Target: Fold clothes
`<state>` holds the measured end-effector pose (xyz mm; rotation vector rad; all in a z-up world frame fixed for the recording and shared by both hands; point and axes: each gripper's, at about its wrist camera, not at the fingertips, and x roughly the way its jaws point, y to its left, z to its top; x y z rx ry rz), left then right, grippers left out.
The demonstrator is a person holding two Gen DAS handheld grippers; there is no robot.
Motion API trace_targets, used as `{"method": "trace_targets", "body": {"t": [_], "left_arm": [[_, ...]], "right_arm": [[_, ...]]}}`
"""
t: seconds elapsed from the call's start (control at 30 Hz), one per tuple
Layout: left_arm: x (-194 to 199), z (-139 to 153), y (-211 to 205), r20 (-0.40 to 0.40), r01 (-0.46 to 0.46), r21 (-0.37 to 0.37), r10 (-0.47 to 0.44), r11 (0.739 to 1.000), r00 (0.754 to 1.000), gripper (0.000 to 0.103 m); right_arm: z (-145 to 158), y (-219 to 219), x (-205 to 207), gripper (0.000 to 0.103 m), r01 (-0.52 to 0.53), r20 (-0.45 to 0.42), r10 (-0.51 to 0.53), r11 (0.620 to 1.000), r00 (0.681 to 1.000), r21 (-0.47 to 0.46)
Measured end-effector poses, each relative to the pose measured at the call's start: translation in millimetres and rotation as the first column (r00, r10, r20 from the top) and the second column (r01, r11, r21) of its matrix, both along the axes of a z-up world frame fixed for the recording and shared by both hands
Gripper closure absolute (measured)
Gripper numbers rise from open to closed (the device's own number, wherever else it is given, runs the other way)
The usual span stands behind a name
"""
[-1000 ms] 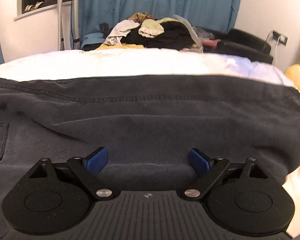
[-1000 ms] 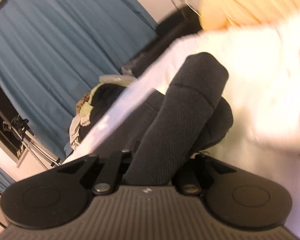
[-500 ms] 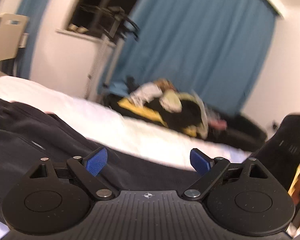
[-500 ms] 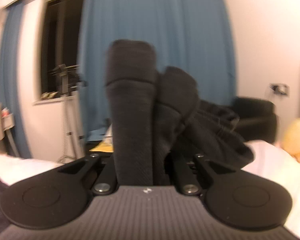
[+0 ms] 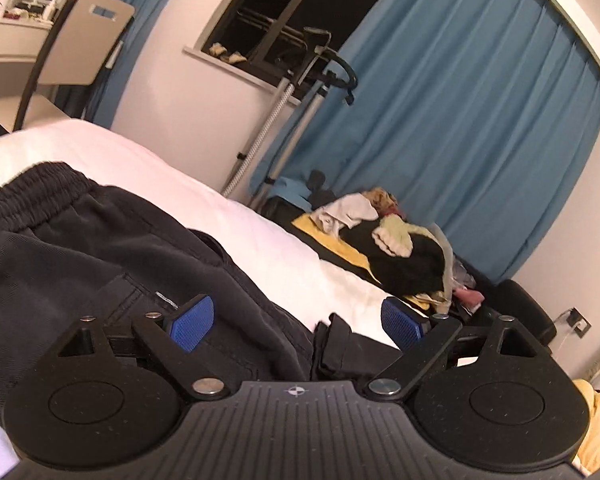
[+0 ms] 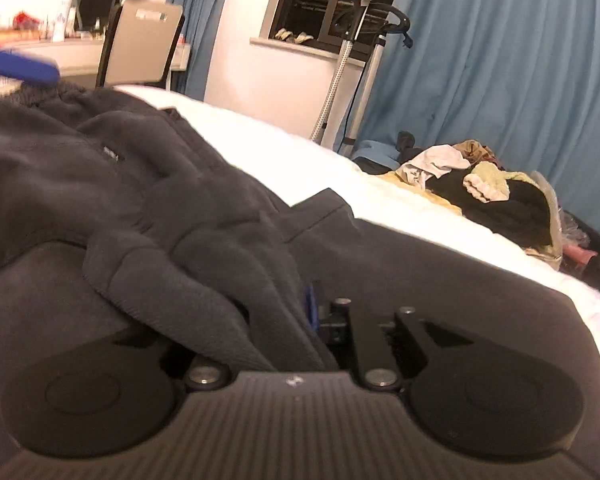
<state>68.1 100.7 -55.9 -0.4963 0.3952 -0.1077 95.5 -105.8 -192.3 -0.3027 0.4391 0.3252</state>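
Our left claw is spread wide with its blue pads far apart, and it holds nothing; it hangs just over the dark trousers, which lie spread out on the white bed. Our right claw is pressed together and pinches a bunched fold of the same dark trousers, and the cloth spills over its left side. Behind the bed we see a pile of clothes near the blue curtain.
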Motion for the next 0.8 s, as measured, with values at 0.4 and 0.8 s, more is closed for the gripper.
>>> {"method": "trace_targets", "body": {"t": [0.4,0.8], "left_arm": [[0.1,-14.1,-15.2,-0.098,0.123,-0.097,-0.132,0.988,0.986,0.012],[4.9,-34.0,-56.5,-0.122,0.177,-0.147,-0.195,0.973,0.973,0.012]], "right_arm": [[53.7,-97.6,-79.5,0.043,-0.137,-0.133,0.147,0.987,0.98,0.082],[28.2,-91.6,-85.5,0.04,-0.299,-0.086,0.296,0.954,0.951,-0.02]]}}
